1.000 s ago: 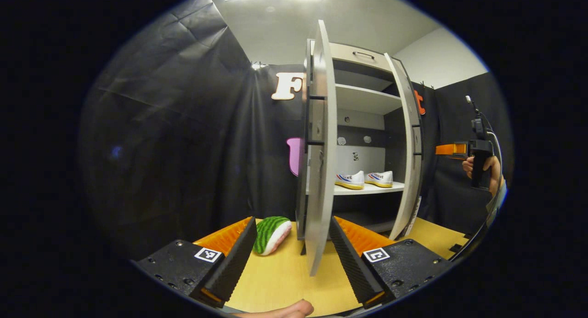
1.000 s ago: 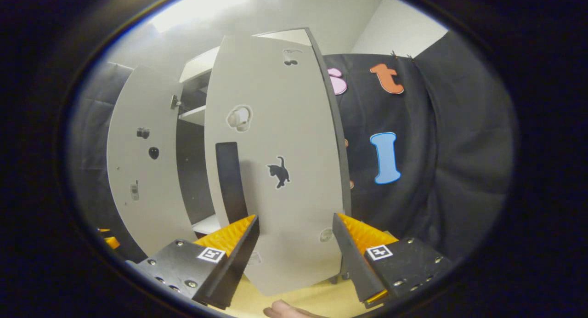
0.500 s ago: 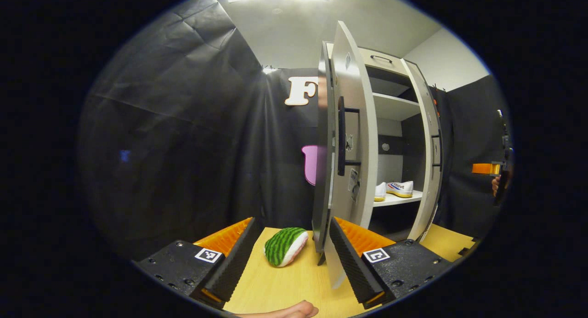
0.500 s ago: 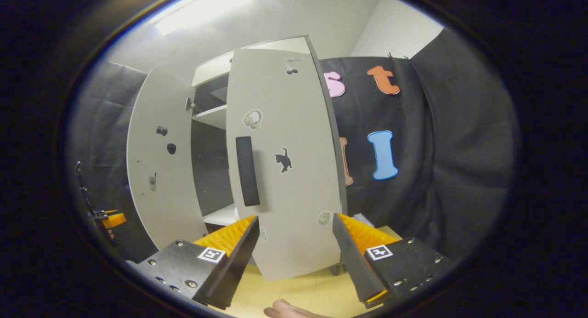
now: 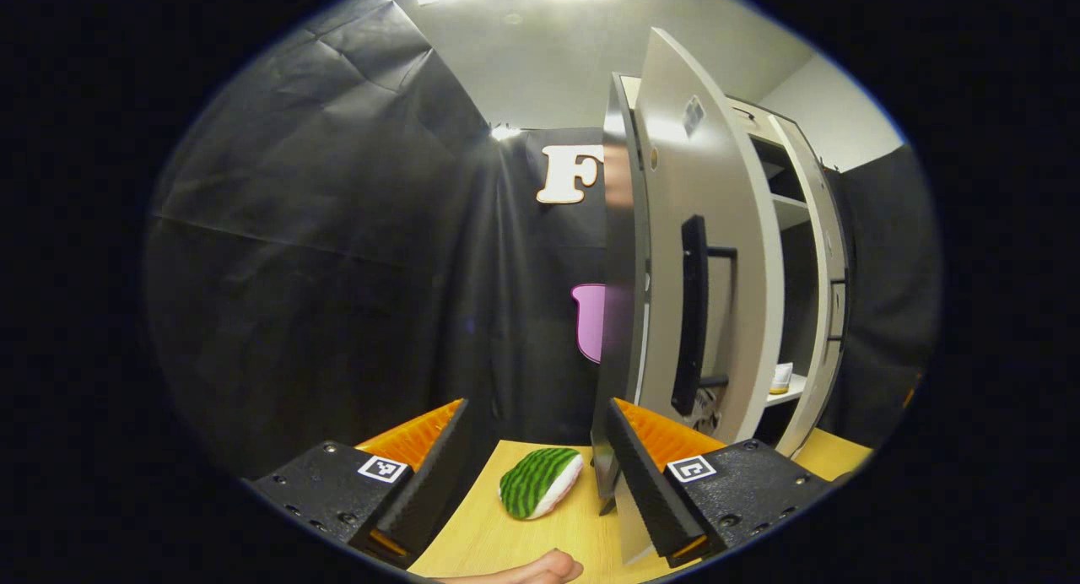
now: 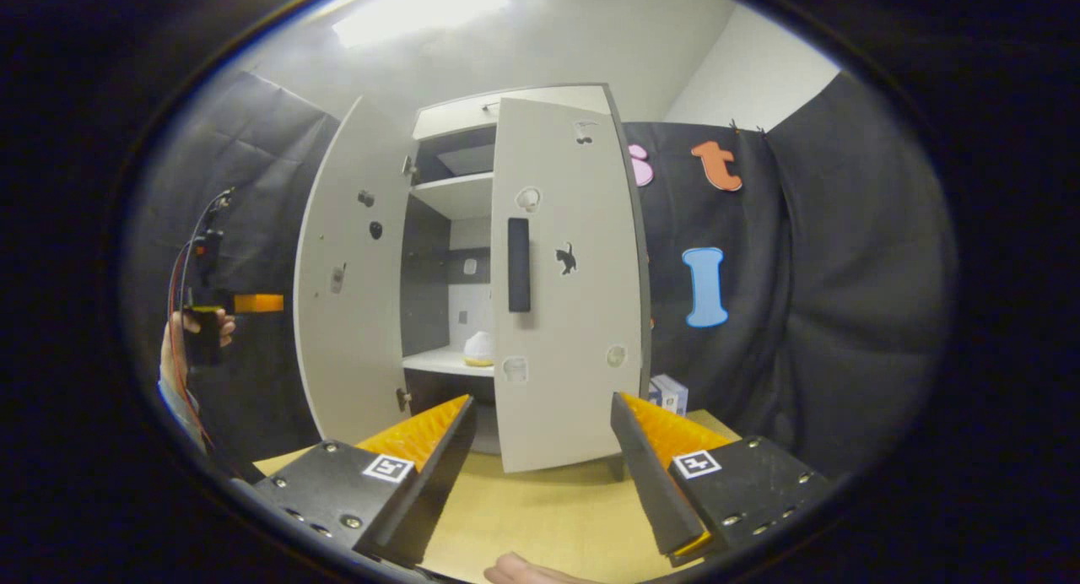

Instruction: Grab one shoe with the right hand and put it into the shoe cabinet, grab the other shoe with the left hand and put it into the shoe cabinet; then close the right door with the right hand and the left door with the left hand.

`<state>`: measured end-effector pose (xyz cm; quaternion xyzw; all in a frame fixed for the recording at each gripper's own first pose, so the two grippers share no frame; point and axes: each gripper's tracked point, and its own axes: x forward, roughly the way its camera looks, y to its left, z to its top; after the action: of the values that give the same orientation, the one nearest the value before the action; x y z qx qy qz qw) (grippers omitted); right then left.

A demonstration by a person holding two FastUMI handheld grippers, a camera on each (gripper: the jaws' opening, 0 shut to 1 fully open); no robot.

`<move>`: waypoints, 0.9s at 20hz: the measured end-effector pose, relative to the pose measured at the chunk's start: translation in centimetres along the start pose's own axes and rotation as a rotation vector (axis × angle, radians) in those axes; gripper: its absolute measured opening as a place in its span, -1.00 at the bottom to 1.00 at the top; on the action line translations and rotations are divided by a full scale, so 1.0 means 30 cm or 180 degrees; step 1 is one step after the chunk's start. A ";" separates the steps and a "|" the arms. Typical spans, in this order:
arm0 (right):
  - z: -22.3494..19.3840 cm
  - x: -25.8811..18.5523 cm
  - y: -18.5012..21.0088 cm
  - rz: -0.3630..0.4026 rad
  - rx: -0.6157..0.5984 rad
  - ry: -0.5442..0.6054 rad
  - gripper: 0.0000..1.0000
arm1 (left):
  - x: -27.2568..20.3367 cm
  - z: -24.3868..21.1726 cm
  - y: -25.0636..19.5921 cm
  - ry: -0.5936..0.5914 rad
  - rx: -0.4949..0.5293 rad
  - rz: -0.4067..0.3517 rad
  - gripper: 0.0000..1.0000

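Observation:
The white shoe cabinet [image 6: 456, 116] stands on a wooden table [image 6: 540, 516]. Its right door [image 6: 574, 314] with a black handle is swung most of the way shut. The left door [image 6: 346, 272] stands open. Through the gap a white shoe [image 6: 478, 349] sits on the middle shelf; its toe [image 5: 782, 377] also peeks past the left door [image 5: 717, 229] in the left gripper view. My left gripper [image 5: 536, 466] is open, at the outer side of that door near its lower edge; it also appears held in a hand [image 6: 253, 303]. My right gripper [image 6: 540, 457] is open, a little short of the right door.
A watermelon-patterned plush [image 5: 540, 481] lies on the table [image 5: 506, 542] left of the cabinet, between my left fingers in that view. A small white and blue box [image 6: 668, 392] sits to the right of the cabinet. Black cloth walls surround the table.
The right door has swung further toward shut and my right gripper has drawn back from it. My left gripper has moved round to the outer face of the left door.

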<state>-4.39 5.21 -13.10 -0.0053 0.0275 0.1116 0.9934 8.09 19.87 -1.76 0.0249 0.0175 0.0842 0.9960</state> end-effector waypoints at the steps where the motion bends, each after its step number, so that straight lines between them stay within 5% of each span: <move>1: -0.019 -0.015 0.018 0.0000 -0.0031 0.0016 0.96 | 0.017 0.022 -0.002 -0.0003 0.0058 0.0016 0.86; 7: -0.095 -0.080 0.082 0.0018 0.0017 0.0052 0.92 | 0.020 0.051 -0.110 0.0148 0.0176 -0.0163 0.92; 10: -0.098 -0.102 0.062 -0.0056 0.0018 0.0023 0.92 | 0.032 0.075 -0.128 0.0108 0.0256 -0.0017 0.77; 18: -0.103 -0.137 0.054 0.0066 0.0190 -0.0038 0.92 | 0.020 0.069 -0.143 0.0137 0.0197 0.0043 0.76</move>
<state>-8.92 5.84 -15.96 0.0253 0.0249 0.1209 0.9920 9.47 15.64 0.08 0.0541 0.0413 0.0909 0.9935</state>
